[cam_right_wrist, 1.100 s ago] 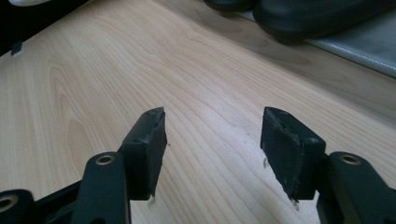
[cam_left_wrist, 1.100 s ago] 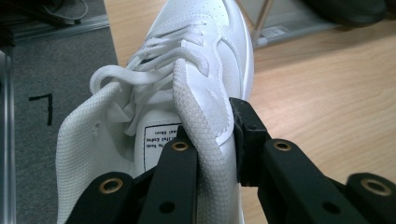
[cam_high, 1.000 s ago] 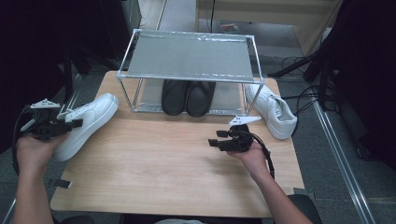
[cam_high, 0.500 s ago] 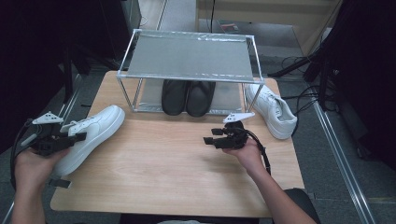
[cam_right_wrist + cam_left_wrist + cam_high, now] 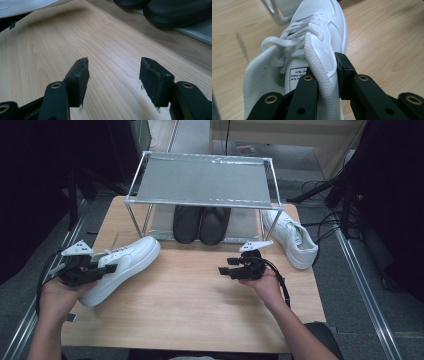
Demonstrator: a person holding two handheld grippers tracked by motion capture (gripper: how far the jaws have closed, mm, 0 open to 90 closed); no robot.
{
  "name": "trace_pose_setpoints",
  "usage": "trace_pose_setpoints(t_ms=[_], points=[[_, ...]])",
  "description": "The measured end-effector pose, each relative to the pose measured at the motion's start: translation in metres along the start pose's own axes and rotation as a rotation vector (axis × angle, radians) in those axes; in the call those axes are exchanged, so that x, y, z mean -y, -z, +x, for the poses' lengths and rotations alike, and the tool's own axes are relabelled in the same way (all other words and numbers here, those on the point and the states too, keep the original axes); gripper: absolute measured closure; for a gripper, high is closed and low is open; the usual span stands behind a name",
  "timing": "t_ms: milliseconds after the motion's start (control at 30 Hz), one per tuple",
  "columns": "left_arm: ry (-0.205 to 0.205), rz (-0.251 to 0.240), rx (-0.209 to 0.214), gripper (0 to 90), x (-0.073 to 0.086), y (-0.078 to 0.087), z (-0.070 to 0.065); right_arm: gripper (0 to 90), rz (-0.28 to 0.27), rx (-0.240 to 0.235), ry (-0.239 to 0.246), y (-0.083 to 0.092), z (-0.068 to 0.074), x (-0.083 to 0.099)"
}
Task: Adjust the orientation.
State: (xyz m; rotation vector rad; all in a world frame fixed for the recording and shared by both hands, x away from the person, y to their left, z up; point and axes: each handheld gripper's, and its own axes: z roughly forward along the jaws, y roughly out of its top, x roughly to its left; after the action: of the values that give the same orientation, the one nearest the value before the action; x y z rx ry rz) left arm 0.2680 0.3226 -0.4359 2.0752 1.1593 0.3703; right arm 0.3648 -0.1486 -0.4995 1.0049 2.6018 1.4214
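A white lace-up sneaker (image 5: 127,262) lies toe-first toward the rack at the table's left. My left gripper (image 5: 107,268) is shut on its heel-side collar. In the left gripper view the sneaker's (image 5: 322,30) padded side wall is pinched between the black jaws of that gripper (image 5: 324,72), one inside the shoe and one outside. My right gripper (image 5: 226,266) hovers over the bare table right of centre, pointing left, its jaws open with nothing between them; under the right gripper (image 5: 113,72) there is only wood.
A metal two-tier rack (image 5: 202,180) stands at the back with a pair of black shoes (image 5: 200,222) on its lower shelf. A second white sneaker (image 5: 292,237) lies right of the rack. The wooden table (image 5: 190,310) ends near my forearms.
My left hand has carried the white sneaker rightward and nearer across the table. The right gripper has stayed about where it was, still open.
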Motion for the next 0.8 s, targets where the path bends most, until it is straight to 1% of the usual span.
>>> trace_pose_setpoints(t_ms=[33, 67, 200, 233, 333, 433, 533, 600, 767, 800], points=[[-0.008, -0.005, 0.008, 80.3, -0.002, -0.002, -0.003, 41.8, 0.001, 0.000, 0.000, 0.000, 0.000, 0.000], [-0.016, -0.003, 0.012, 80.4, -0.003, -0.004, -0.005, 41.8, 0.000, 0.000, 0.001, 0.000, 0.000, 0.000], [-0.049, 0.004, 0.049, 80.4, -0.009, -0.014, -0.018, 41.8, -0.001, 0.004, -0.004, 0.003, 0.000, 0.002], [-0.054, 0.006, 0.063, 80.3, -0.011, -0.017, -0.022, 41.8, -0.003, 0.006, -0.005, 0.003, 0.000, 0.002], [-0.088, 0.022, 0.100, 80.3, -0.017, -0.026, -0.031, 41.8, -0.005, 0.012, -0.007, 0.005, -0.001, 0.004], [-0.123, 0.025, 0.123, 80.0, -0.023, -0.037, -0.042, 41.8, -0.004, 0.019, -0.014, 0.008, -0.001, 0.006], [-0.145, 0.027, 0.143, 80.1, -0.028, -0.046, -0.050, 41.8, 0.003, 0.030, -0.024, 0.011, -0.002, 0.008], [-0.165, 0.035, 0.160, 80.1, -0.033, -0.052, -0.056, 41.8, -0.008, 0.035, -0.025, 0.014, -0.002, 0.011], [-0.223, 0.057, 0.220, 80.1, -0.043, -0.068, -0.073, 41.8, -0.014, 0.057, -0.038, 0.022, -0.004, 0.017], [-0.229, 0.056, 0.232, 80.0, -0.045, -0.072, -0.078, 41.8, -0.015, 0.063, -0.041, 0.023, -0.004, 0.019]])
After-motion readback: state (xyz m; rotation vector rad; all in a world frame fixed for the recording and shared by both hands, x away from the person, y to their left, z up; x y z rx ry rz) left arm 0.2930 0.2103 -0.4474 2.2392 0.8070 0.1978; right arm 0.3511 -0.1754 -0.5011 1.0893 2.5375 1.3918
